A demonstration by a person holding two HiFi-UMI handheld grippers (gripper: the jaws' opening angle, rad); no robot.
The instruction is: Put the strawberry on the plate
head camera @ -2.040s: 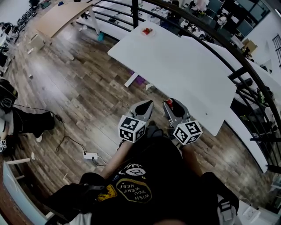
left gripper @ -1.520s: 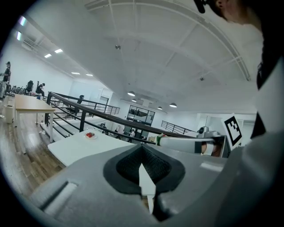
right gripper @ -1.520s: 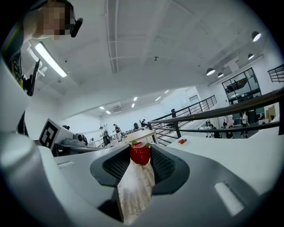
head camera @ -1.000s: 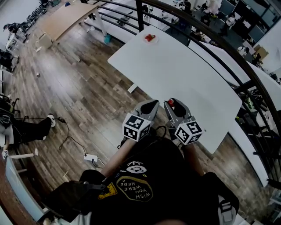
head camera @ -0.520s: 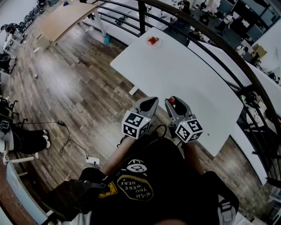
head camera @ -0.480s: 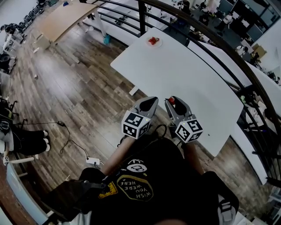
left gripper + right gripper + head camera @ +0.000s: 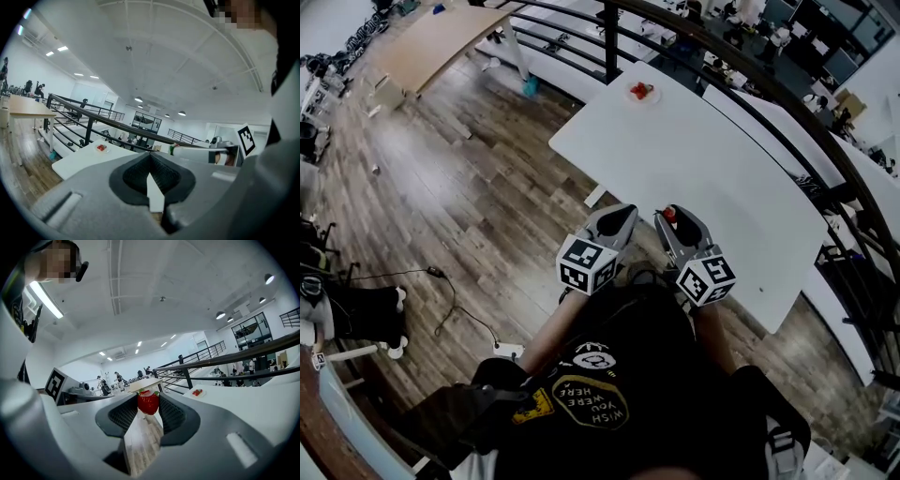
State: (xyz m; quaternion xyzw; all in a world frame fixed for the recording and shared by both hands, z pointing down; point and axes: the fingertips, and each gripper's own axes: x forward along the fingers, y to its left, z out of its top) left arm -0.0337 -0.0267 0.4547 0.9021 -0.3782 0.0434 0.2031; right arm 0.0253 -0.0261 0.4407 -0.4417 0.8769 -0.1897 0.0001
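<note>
Left gripper [image 7: 622,212]: jaws pressed together, nothing between. Right gripper [image 7: 668,213]: pinching strawberry [image 7: 148,402] at tips, by desk [image 7: 722,178] near edge. Plate [image 7: 641,92]: far corner, well apart. Risk: shallow tip-hold may slip on the long carry.

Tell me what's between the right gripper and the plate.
Only bare white table, per the head view; right gripper holds the strawberry, plate at the far end.

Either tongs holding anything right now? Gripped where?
Right tongs pinch the strawberry by its two sides, at the jaw tips, leafy end up. Left tongs are shut on nothing.
</note>
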